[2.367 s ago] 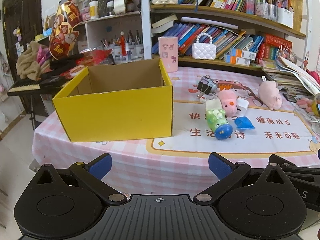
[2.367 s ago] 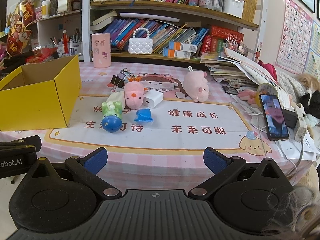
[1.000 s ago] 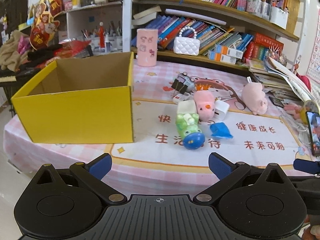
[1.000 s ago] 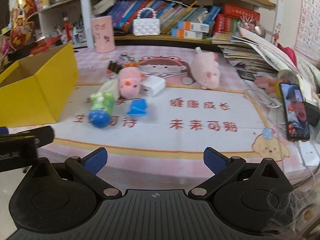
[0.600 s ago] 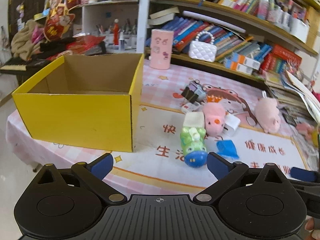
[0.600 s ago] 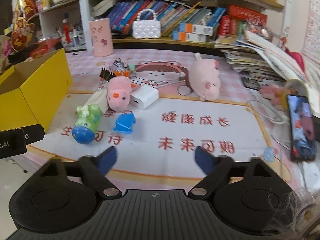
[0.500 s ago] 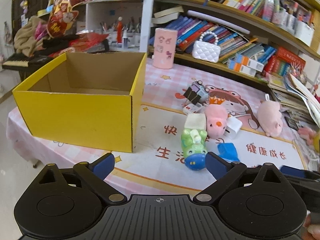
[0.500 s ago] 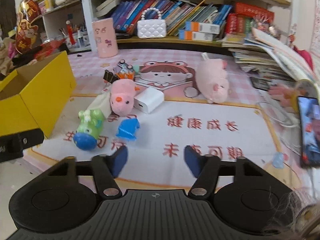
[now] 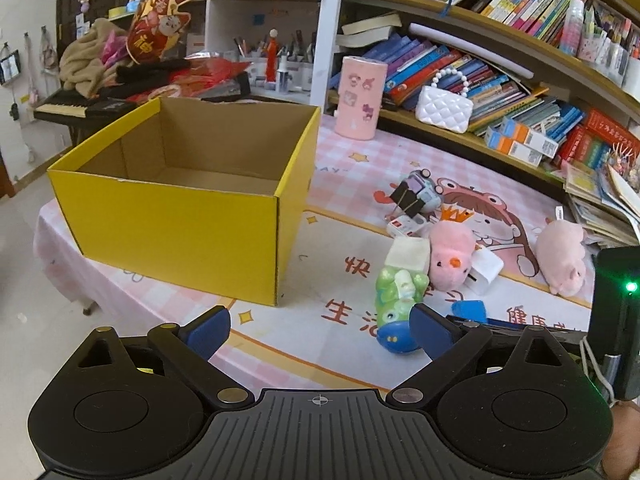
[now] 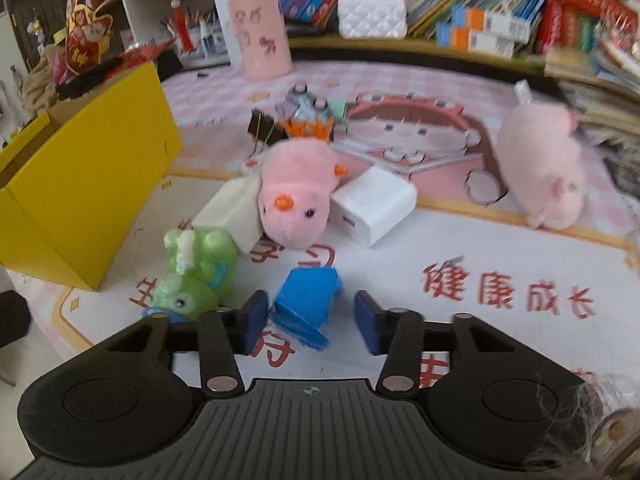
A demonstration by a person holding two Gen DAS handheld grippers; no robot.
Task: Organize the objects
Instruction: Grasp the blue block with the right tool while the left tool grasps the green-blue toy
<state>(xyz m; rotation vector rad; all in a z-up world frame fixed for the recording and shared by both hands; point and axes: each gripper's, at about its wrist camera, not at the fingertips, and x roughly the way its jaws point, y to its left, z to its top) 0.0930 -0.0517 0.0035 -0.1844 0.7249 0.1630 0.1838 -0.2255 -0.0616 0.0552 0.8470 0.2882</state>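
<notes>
Closing around a small blue plastic toy (image 10: 306, 300) on the table (image 10: 500, 248), the right tool (image 10: 310, 316) is not yet clamped; the left tool (image 9: 318, 326) is held spread, empty, near the yellow cardboard box (image 9: 180, 216).

Behind your surface (image 9: 352, 168), with its pink checked cloth, a wooden bookshelf (image 9: 500, 148) curves along the wall, crammed with leaning books (image 9: 424, 68) and a white purse (image 9: 443, 107). To its left you have a white shelf unit (image 9: 256, 40) with pens and jars. Farther left sits a keyboard (image 9: 66, 104) under heaped cloth, beside a pale wall (image 9: 28, 20). The floor (image 9: 24, 300) below is light. Daylight is soft and even.
</notes>
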